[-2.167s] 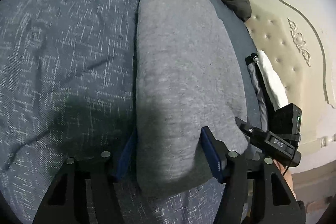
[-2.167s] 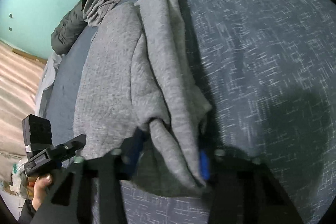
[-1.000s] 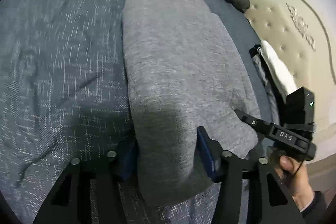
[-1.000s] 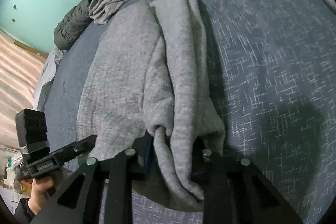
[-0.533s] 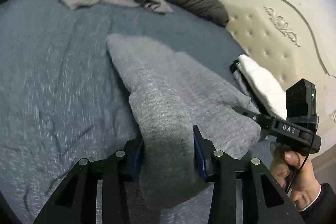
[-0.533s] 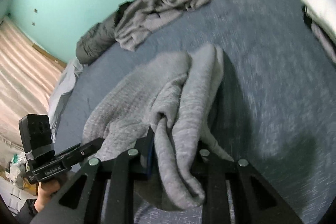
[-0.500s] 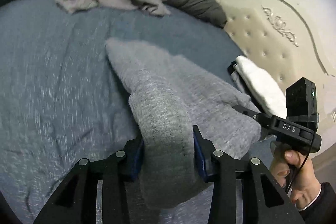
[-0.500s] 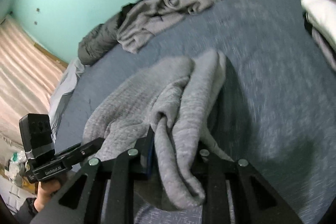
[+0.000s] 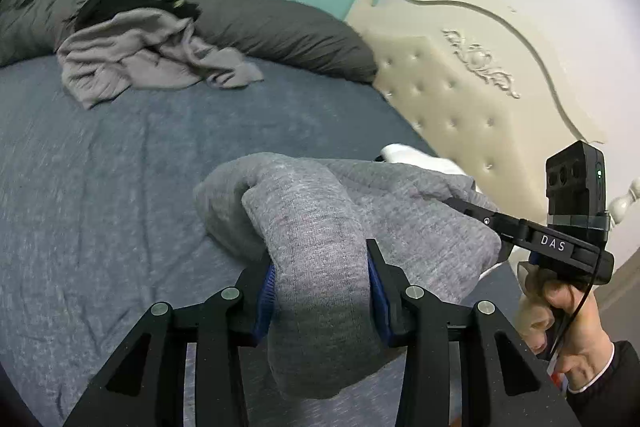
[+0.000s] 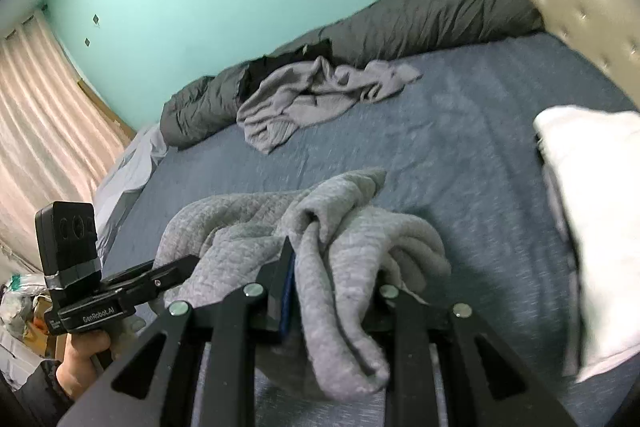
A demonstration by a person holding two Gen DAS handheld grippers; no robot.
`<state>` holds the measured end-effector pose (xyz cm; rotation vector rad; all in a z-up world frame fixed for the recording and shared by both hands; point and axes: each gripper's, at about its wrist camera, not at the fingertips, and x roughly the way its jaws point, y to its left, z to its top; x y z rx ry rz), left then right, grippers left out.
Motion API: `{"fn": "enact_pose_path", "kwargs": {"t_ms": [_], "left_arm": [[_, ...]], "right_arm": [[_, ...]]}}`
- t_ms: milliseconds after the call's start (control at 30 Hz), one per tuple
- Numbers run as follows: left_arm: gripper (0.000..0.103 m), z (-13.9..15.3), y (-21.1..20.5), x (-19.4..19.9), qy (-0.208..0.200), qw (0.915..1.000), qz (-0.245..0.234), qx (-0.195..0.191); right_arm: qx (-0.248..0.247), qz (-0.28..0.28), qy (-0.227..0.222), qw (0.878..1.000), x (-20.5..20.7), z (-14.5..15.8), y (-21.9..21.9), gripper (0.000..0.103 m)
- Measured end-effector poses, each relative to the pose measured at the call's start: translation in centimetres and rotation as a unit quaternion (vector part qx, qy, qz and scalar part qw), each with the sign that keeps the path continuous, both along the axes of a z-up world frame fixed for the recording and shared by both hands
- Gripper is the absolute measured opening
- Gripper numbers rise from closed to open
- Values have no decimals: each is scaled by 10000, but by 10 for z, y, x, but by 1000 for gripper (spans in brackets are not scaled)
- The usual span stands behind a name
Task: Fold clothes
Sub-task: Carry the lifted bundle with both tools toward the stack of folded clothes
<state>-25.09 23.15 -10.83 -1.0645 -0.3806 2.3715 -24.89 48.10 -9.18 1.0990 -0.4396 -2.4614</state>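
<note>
A grey knit garment (image 9: 320, 227) hangs bunched between both grippers above the blue bedspread (image 9: 100, 187). My left gripper (image 9: 320, 279) is shut on one thick fold of it, the blue pads pressed into the cloth. In the right wrist view the same garment (image 10: 340, 247) drapes over and through my right gripper (image 10: 332, 287), which is shut on another fold. The right gripper also shows at the right of the left wrist view, held by a hand (image 9: 560, 307). The left gripper body (image 10: 100, 299) and its hand show at lower left of the right wrist view.
A crumpled grey garment (image 9: 140, 59) lies at the far side of the bed against a dark grey duvet roll (image 9: 280, 31). A folded white item (image 10: 592, 207) sits on the bed to the right. A tufted cream headboard (image 9: 460, 99) bounds the right side; curtains (image 10: 48, 127) hang left.
Both grippers have lifted the near end of the grey garment off the bed and carried it forward over itself; the flat garment is now doubled and bunched.
</note>
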Motion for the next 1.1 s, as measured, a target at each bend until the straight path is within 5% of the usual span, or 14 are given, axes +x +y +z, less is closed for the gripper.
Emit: {"fn": "enact_pose_path", "kwargs": {"t_ms": [700,1100], "left_arm": [[44,113,158,-50,597,9963,-564,239],[44,131,272,-118,864,9928,-727,395]], "right_arm": [[370,-440,829,9949,-16,126,146,21],[881,-715,1389,9838,-67,157,245,21]]}}
